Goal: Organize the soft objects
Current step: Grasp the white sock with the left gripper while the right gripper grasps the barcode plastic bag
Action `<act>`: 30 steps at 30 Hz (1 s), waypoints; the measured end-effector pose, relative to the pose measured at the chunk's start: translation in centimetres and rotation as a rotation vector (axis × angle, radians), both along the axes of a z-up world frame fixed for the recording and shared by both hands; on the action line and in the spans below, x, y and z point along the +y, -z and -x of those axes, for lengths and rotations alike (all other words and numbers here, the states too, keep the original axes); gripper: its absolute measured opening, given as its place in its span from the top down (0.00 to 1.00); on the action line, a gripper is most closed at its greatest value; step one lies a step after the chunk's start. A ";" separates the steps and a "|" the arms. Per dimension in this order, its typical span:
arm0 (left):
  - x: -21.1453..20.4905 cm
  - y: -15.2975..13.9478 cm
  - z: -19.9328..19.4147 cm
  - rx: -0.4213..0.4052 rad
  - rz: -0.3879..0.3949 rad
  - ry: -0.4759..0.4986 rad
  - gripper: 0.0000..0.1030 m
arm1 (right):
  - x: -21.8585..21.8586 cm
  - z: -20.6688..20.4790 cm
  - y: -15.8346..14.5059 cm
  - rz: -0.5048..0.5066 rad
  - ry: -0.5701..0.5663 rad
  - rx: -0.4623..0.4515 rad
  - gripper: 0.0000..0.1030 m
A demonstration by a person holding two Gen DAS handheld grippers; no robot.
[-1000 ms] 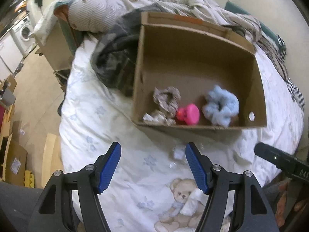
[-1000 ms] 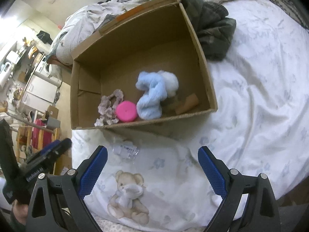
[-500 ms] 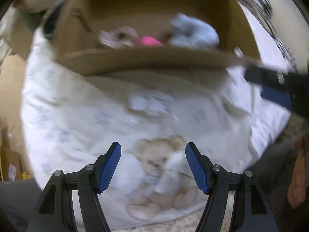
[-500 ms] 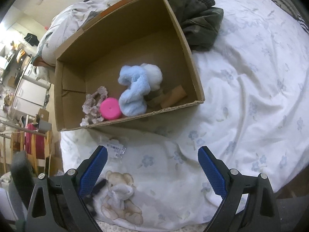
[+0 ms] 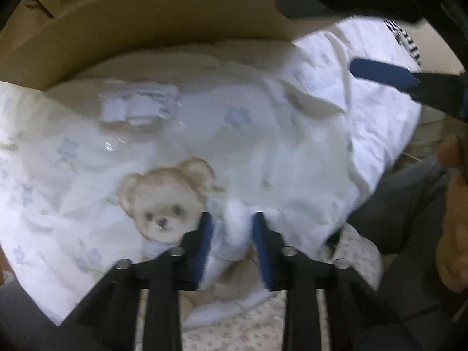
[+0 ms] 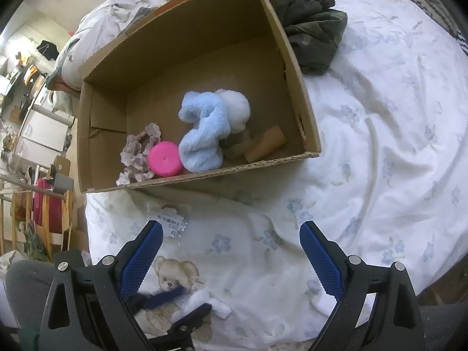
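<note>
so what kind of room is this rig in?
Most likely a bedroom in a lived-in home: the cardboard box sits on a bed with a floral quilt, rumpled clothes lie behind it, and white appliances show through to the left.

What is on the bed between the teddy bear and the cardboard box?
In the right wrist view, a small clear packet with a barcode label lies on the white bedsheet between the teddy bear and the cardboard box.
</note>
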State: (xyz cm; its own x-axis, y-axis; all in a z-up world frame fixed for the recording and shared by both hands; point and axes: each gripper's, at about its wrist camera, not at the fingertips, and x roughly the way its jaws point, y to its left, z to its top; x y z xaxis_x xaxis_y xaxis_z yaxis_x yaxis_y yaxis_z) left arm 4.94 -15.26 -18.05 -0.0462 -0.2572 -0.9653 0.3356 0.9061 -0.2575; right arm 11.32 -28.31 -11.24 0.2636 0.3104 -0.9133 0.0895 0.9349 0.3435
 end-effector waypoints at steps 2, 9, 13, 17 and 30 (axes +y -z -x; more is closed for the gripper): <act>-0.6 0.7 0.6 0.023 -0.031 0.025 0.78 | 0.1 0.0 0.1 0.004 -0.004 0.002 0.02; 0.9 -1.2 0.1 -0.056 -0.067 -0.069 0.86 | 0.1 0.0 0.2 0.007 0.002 0.007 0.02; 5.6 -3.7 -2.0 -0.155 -0.080 -0.245 0.86 | 0.1 0.0 0.3 0.002 0.002 0.013 0.02; 9.0 -5.7 -2.9 -0.245 -0.131 -0.389 0.86 | 1.1 -0.2 1.1 -0.026 -0.019 0.043 0.02; 15.3 -7.8 -6.0 -0.267 -0.164 -0.581 0.86 | 11.0 -3.3 5.8 -0.038 -0.219 0.134 0.09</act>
State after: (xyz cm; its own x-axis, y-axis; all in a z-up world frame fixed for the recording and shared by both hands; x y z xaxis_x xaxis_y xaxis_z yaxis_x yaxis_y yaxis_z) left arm 10.97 0.01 -10.21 0.3019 -0.0166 -0.9532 -0.1870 0.9794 -0.0763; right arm 14.65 -17.34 -17.06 0.0637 0.3812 -0.9223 -0.0670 0.9237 0.3772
